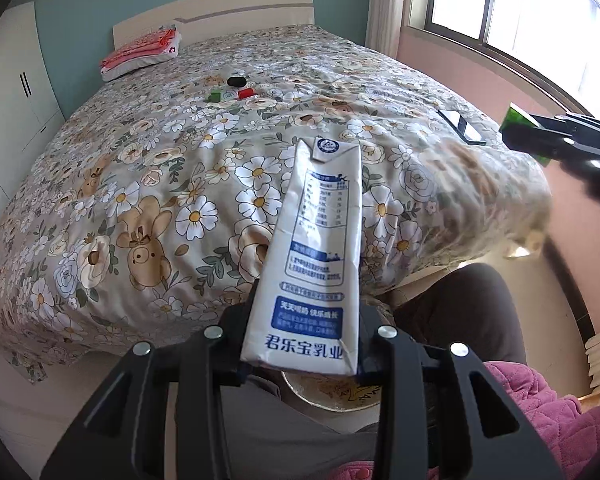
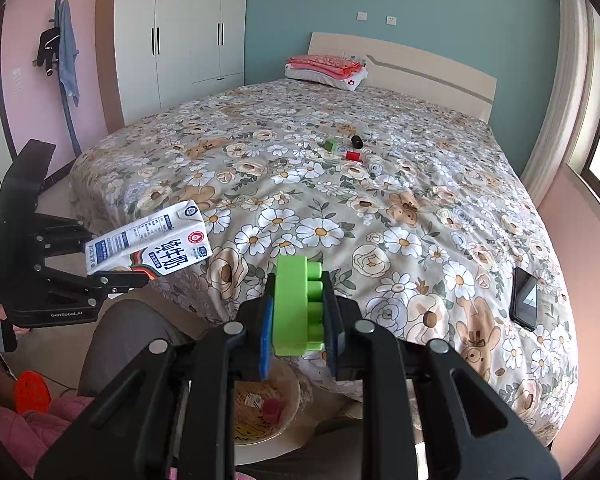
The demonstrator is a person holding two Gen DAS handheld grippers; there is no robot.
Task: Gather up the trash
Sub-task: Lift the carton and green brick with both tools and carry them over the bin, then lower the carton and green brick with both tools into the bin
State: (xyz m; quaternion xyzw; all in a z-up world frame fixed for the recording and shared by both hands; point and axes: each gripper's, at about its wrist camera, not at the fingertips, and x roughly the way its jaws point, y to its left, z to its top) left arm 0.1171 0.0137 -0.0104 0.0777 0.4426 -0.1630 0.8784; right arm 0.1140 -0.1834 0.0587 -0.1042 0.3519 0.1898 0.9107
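A white milk carton (image 1: 312,256) with blue print and Chinese lettering is held off the bed's near edge, its folded top pointing toward the headboard, its base toward the person. To its right a bright green toy brick (image 2: 298,306) stands on edge, studs facing right. Below both, near the person's lap, sits a round bin (image 2: 278,408) holding a small red cup (image 2: 272,409) and scraps.

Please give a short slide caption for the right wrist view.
Right gripper clamps a green block above the bin.
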